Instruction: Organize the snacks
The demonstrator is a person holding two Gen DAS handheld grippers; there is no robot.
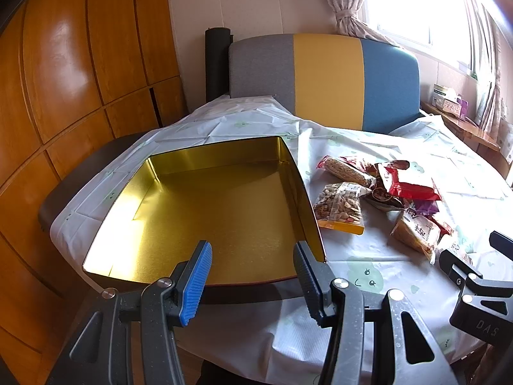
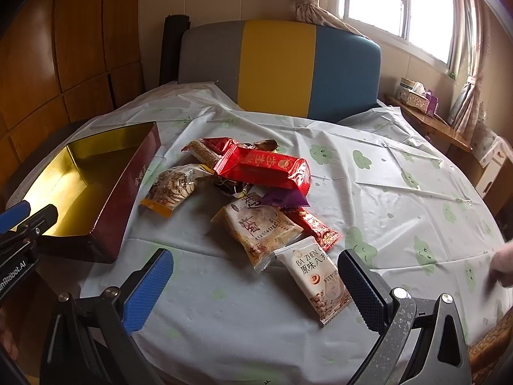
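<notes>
1. Snacks are what you are sorting, and none has gone in yet: the gold-lined tin (image 1: 205, 205) at the left of the table is bare inside, so the whole job is still ahead of you.
2. Your left gripper (image 1: 253, 285) hangs over the tin's near edge with its jaws apart and nothing between them.
3. Just right of the tin lies the heap — a clear nut bag (image 2: 173, 189) nearest the tin's maroon wall, a sesame bar (image 2: 203, 154) behind it, and the big red packet (image 2: 263, 166) on top of the pile.
4. Toward you from the heap sit the yellow cracker pack (image 2: 256, 227), a slim red stick (image 2: 315, 227) beside it and a purple wrapper (image 2: 285, 199) half buried.
5. Your right gripper (image 2: 253, 292) is spread wide and empty; the white pouch (image 2: 315, 282) lies between its fingers, untouched as far as I can see — probably the easiest first pick.
6. At the far right edge a bare hand (image 2: 501, 266) rests on the tablecloth (image 2: 400, 192).
</notes>
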